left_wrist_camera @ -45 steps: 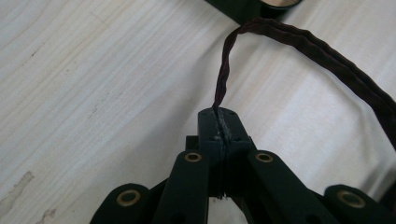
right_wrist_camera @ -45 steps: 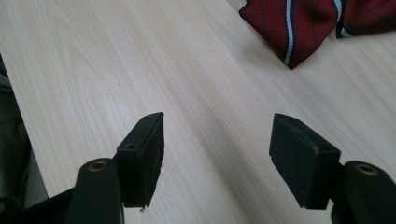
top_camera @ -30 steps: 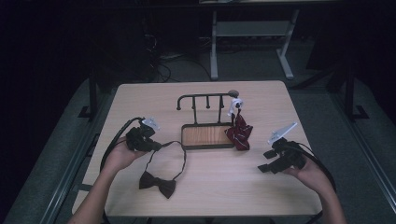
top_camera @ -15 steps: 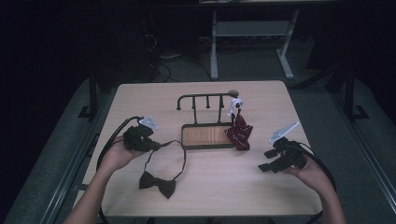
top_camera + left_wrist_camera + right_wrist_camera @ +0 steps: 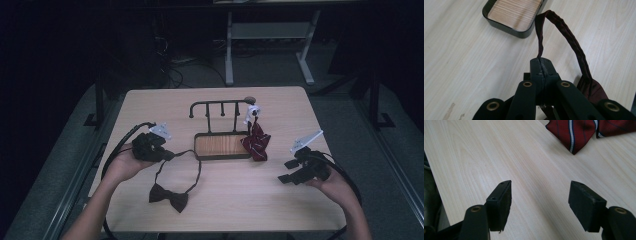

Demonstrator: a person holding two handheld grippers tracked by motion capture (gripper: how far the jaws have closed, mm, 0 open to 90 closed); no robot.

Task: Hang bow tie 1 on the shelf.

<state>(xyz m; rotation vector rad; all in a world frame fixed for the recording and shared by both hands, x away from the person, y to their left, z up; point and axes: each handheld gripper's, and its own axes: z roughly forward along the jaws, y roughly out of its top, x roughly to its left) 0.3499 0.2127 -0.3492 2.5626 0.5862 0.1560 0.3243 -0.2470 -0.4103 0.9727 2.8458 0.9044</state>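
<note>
Pinching, left gripper (image 5: 541,65): my jaws are pressed together on the neck strap (image 5: 571,41) of the dark bow tie (image 5: 169,196), gripping it just where the loop starts.
Strap: from my jaws it rises, arcs toward the tray and bends back down to the bow, whose dark fabric shows just beside my jaw arms in the left gripper view.
Bow tie place: the bow itself lies on the table (image 5: 150,107) in front of the tray, toward my side, with the strap loop (image 5: 196,167) reaching up to the tray's near edge.
Tray (image 5: 222,146): a dark-rimmed wooden base carrying a black rail of pegs (image 5: 220,104); its near corner sits just past my left jaws.
Red striped tie (image 5: 256,142): hangs from the rail's right end under a white clip (image 5: 252,111) and drapes over the tray's right edge onto the table.
In the way: the strap loop lies against the tray's front rim; the striped tie takes up the tray's right end.
Right gripper (image 5: 540,205): my jaws stand wide apart with nothing between them, over bare table well to the right of the tray, the striped tie's tip (image 5: 574,135) beyond them.
</note>
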